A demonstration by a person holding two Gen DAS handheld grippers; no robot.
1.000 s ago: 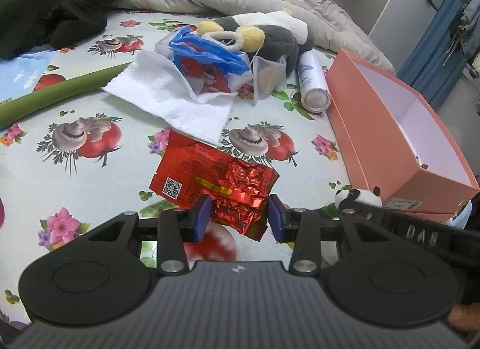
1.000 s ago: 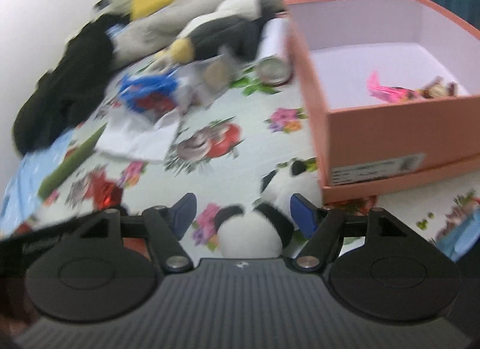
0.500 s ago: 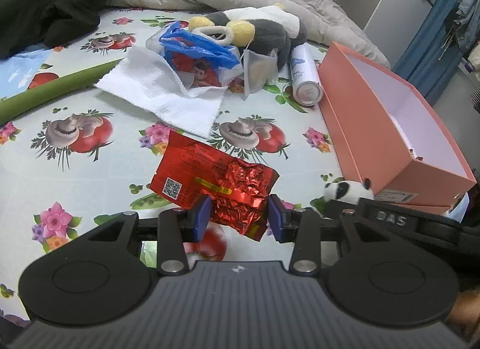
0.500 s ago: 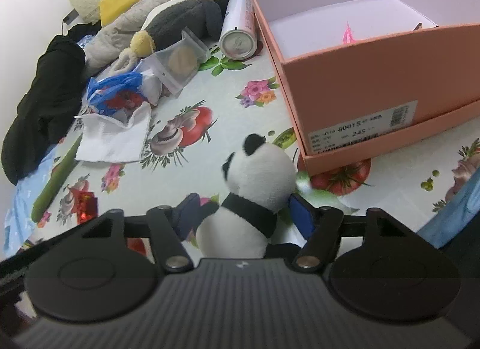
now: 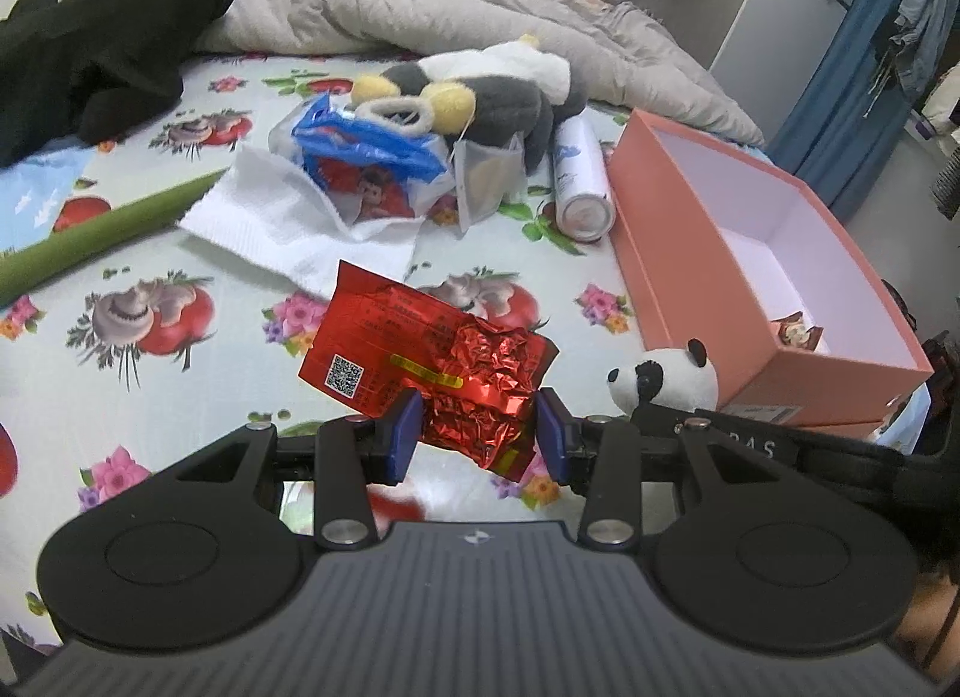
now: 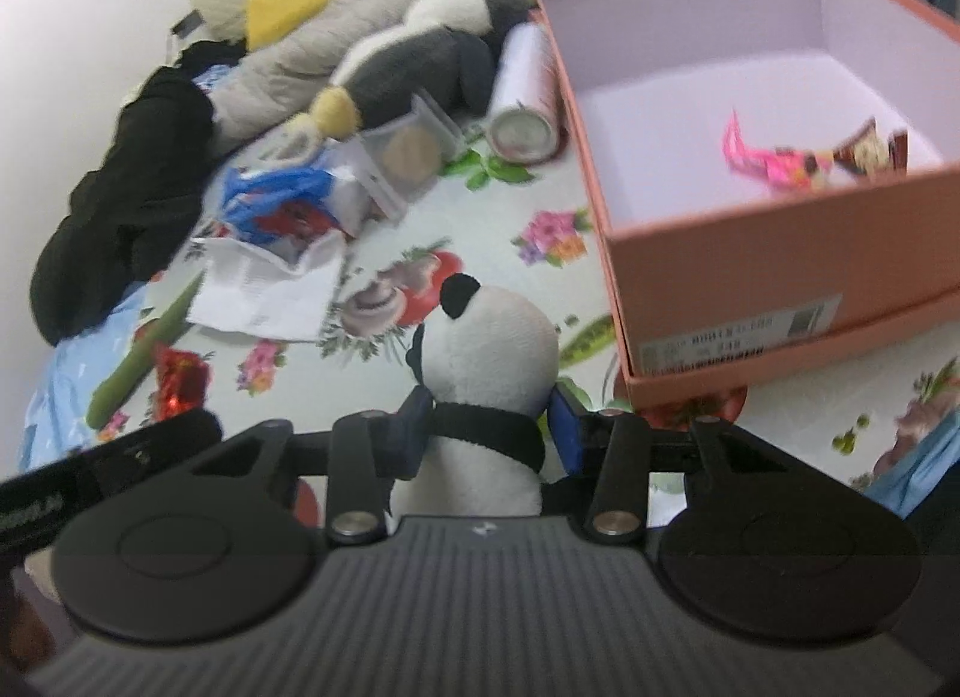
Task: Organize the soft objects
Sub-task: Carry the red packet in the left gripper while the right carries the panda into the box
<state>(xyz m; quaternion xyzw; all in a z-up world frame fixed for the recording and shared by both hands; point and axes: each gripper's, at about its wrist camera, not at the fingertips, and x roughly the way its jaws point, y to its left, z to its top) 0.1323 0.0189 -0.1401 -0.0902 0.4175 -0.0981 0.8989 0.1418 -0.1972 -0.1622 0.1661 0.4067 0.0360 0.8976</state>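
My left gripper [image 5: 478, 436] is shut on a crumpled red foil packet [image 5: 432, 361] and holds it just above the flowered bedsheet. A small panda plush [image 6: 492, 349] stands upright between the blue pads [image 6: 414, 427] of my right gripper [image 6: 489, 427]. The right jaws are closing, and the pads touch the panda at its black neck band. In the left wrist view the panda [image 5: 663, 379] shows at the right, in front of the open pink box [image 5: 750, 361]. That box [image 6: 750, 253] sits just right of the panda and holds a pink wrapper [image 6: 762, 157].
A big grey and white plush [image 5: 480, 91], a white spray can [image 5: 579, 181], a blue plastic bag [image 5: 366, 151], a white cloth [image 5: 270, 217] and a green roll [image 5: 90, 241] lie on the bed. A black garment [image 5: 102, 37] and a grey quilt [image 5: 450, 7] lie behind.
The left gripper has risen a little with the red packet. The right jaws have closed in on the panda, which now stands upright between the pads.
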